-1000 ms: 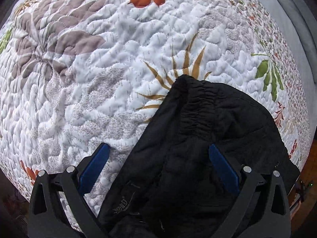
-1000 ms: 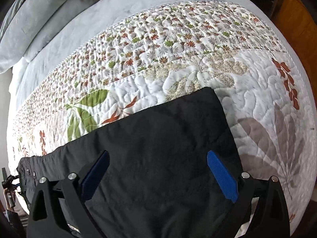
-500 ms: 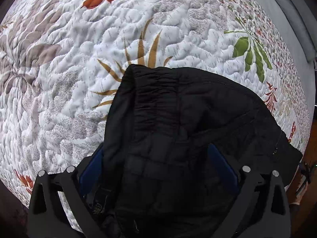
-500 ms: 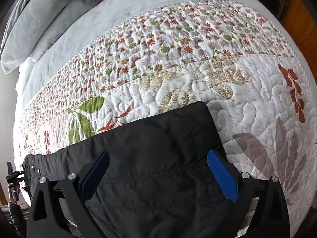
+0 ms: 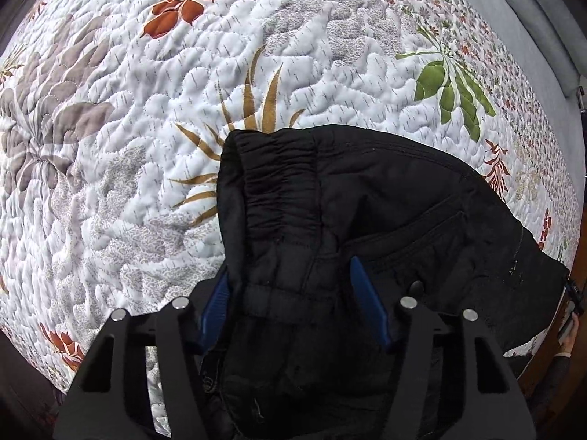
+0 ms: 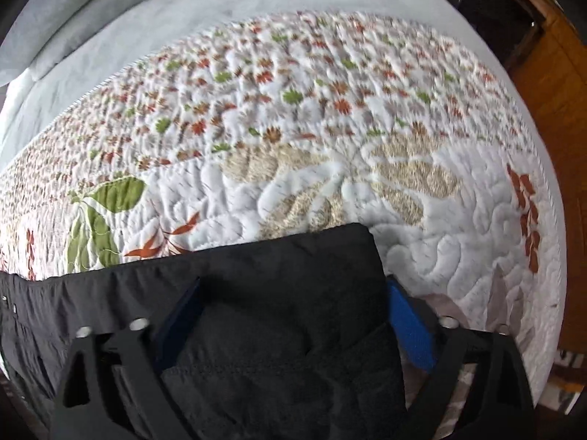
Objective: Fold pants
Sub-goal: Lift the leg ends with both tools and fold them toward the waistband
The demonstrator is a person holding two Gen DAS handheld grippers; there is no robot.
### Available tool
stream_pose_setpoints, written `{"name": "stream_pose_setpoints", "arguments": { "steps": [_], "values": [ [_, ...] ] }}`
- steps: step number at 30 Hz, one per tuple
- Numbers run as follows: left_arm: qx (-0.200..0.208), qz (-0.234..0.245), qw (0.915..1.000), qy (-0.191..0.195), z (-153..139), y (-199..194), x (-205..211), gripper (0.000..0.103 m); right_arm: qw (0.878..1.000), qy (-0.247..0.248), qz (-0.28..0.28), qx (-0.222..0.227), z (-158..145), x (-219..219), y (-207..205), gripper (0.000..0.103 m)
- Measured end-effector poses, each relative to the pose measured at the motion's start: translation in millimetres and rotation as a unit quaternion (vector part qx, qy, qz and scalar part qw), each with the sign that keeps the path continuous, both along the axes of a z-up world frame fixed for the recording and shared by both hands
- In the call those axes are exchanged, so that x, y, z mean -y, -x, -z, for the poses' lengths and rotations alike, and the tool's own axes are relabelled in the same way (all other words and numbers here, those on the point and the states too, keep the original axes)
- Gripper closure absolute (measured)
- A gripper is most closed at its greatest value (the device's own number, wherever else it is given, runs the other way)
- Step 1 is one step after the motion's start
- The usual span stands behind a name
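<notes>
Black pants (image 5: 385, 212) lie on a quilted floral bedspread (image 5: 146, 128). In the left wrist view the elastic waistband end (image 5: 279, 183) points away from me. My left gripper (image 5: 290, 293) has its blue pads partly closed around a bunched fold of the waist fabric. In the right wrist view the leg end of the pants (image 6: 293, 271) lies flat with its hem corner to the right. My right gripper (image 6: 290, 311) has its blue pads narrowed around a raised fold of the leg fabric.
The quilt (image 6: 330, 128) covers most of the bed. Grey sheet and pillows (image 6: 91, 25) lie at the far side. Wooden floor and dark furniture (image 6: 543, 73) are past the bed's right edge. A grey bed border (image 5: 532, 11) shows in the left wrist view.
Both grippers moved in over the pants and their jaws narrowed from wide open onto the fabric. The cloth now bunches up between the pads of each.
</notes>
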State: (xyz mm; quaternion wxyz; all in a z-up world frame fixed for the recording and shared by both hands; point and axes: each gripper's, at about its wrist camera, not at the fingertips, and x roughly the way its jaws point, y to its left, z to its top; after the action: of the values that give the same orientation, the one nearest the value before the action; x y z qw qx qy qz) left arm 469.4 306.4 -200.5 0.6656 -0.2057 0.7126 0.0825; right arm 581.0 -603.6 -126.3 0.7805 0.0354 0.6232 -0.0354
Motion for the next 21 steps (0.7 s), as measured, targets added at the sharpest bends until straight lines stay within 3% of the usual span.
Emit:
{"name": "stream_pose_setpoints", "arguments": {
  "steps": [2, 4, 7, 12, 17, 21],
  "values": [
    [0.003, 0.0, 1.0, 0.0, 0.1, 2.5, 1.2, 0.046, 1.0, -0.002, 0.003, 0.009, -2.3, 0.5, 3.0, 0.031],
    [0.006, 0.004, 1.0, -0.003, -3.1, 6.8, 3.3, 0.05, 1.0, -0.006, 0.013, 0.02, -9.4, 4.6, 10.6, 0.06],
    [0.013, 0.009, 0.9998, -0.008, -7.6, 8.1, 14.2, 0.058, 0.999, -0.028, 0.017, 0.038, -26.4, 13.0, 16.5, 0.085],
    [0.023, 0.02, 0.9994, -0.018, -20.5, 12.3, 38.3, 0.071, 0.998, 0.008, -0.011, 0.061, -56.9, 3.6, 23.5, 0.091],
    [0.047, 0.031, 0.9978, -0.034, -42.0, 20.4, 58.6, 0.079, 0.992, -0.005, -0.034, 0.121, -99.6, -17.3, 43.5, 0.092],
    [0.087, 0.044, 0.9944, -0.04, -64.9, 34.9, 74.3, 0.082, 0.983, -0.02, -0.058, 0.171, -131.5, -32.1, 70.8, 0.092]
  ]
}}
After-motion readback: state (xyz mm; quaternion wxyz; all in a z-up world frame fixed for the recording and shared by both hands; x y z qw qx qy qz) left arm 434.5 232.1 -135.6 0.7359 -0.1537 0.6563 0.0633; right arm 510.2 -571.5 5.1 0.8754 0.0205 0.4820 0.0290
